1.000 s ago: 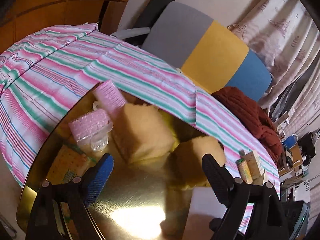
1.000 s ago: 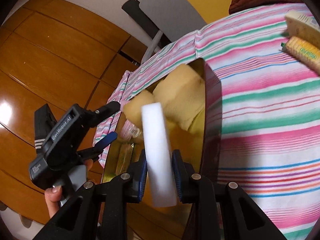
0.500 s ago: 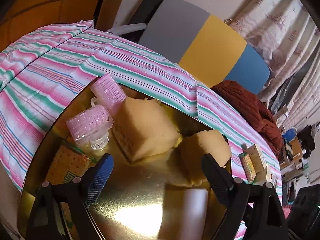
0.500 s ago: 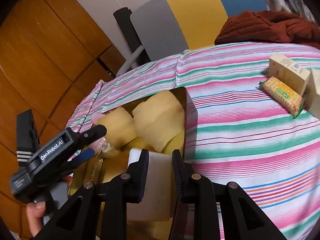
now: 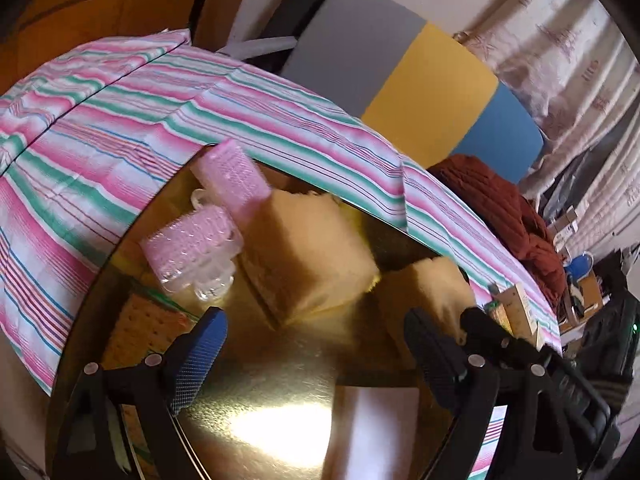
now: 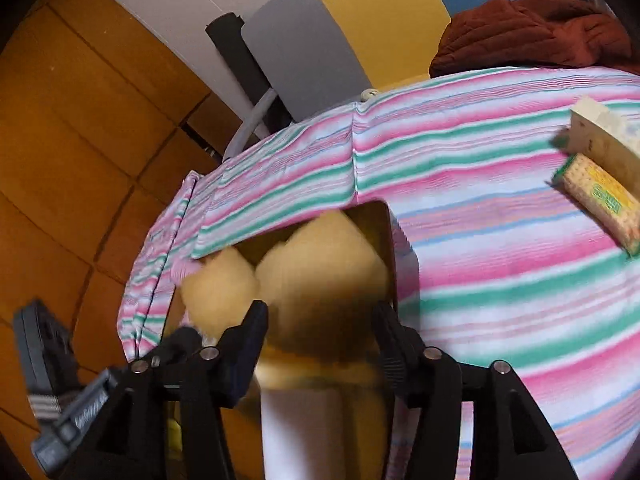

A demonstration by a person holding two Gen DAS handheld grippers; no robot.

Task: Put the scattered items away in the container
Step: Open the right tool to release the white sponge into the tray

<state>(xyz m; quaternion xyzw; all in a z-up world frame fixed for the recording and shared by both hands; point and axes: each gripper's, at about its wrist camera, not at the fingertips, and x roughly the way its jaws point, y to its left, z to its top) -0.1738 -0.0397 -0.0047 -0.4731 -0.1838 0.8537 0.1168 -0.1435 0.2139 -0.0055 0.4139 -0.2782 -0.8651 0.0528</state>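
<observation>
Now the right gripper [image 6: 320, 336] has spread its jaws and let go of the white sponge [image 6: 324, 432], which lies inside the gold container [image 5: 260, 412] beside the yellow sponges [image 5: 308, 248], while the left gripper [image 5: 316, 344] hovers open and empty, leaving the cracker packet [image 6: 596, 204] and box [image 6: 600, 140] outside.

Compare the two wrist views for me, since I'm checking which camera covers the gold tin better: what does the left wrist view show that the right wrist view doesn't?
Only the left wrist view shows the pink hair rollers and the cracker pack lying inside the gold tin, plus its shiny floor.

Only the right wrist view shows the cracker pack on the cloth clearly, beside a cream box.

Both show the yellow sponges, the white block, the striped tablecloth, and an open claw: left claw, right claw.
</observation>
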